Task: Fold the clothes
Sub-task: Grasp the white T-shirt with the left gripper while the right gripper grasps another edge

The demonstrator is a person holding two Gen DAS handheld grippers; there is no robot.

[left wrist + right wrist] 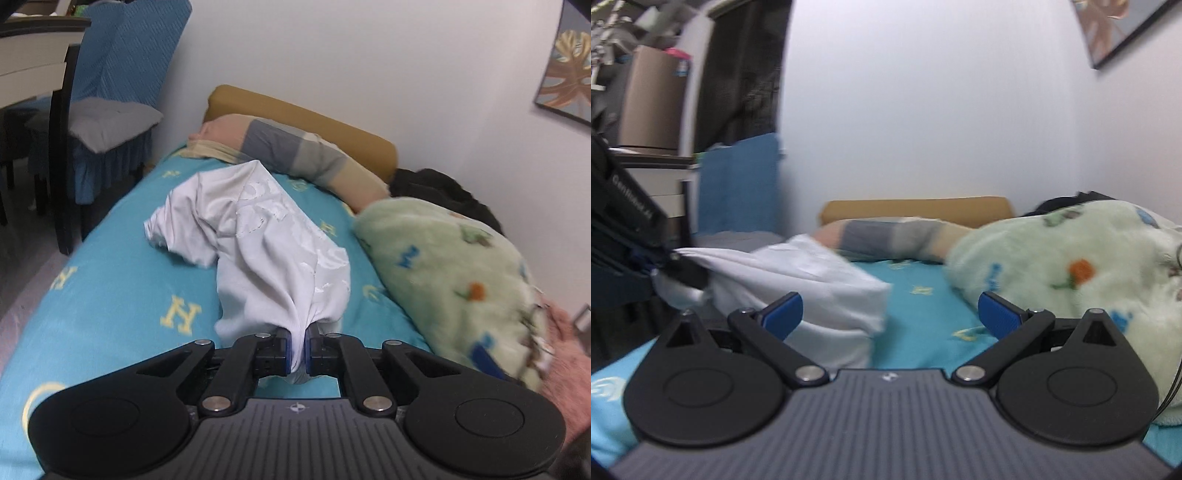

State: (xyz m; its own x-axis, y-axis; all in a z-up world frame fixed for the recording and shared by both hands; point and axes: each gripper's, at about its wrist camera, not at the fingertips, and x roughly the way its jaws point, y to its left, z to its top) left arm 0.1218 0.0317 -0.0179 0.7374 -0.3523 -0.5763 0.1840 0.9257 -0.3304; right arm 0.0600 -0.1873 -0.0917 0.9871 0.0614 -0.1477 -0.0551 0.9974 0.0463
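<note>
Left gripper (297, 349): my jaws are pinched nearly together, with a bunch of white shirt (258, 240) cloth clamped between the blue pads (286, 347).
Left gripper pose: pointed forward and low, level with the shirt's gathered end.
Left gripper from the right wrist view: my left gripper (670, 260) shows at the far left edge, black body tilted, cloth trailing from its tip.
Right gripper (890, 314): my jaws are spread wide, blue pads (783, 312) far apart, nothing between them.
Right gripper pose: held low, pointing forward.
</note>
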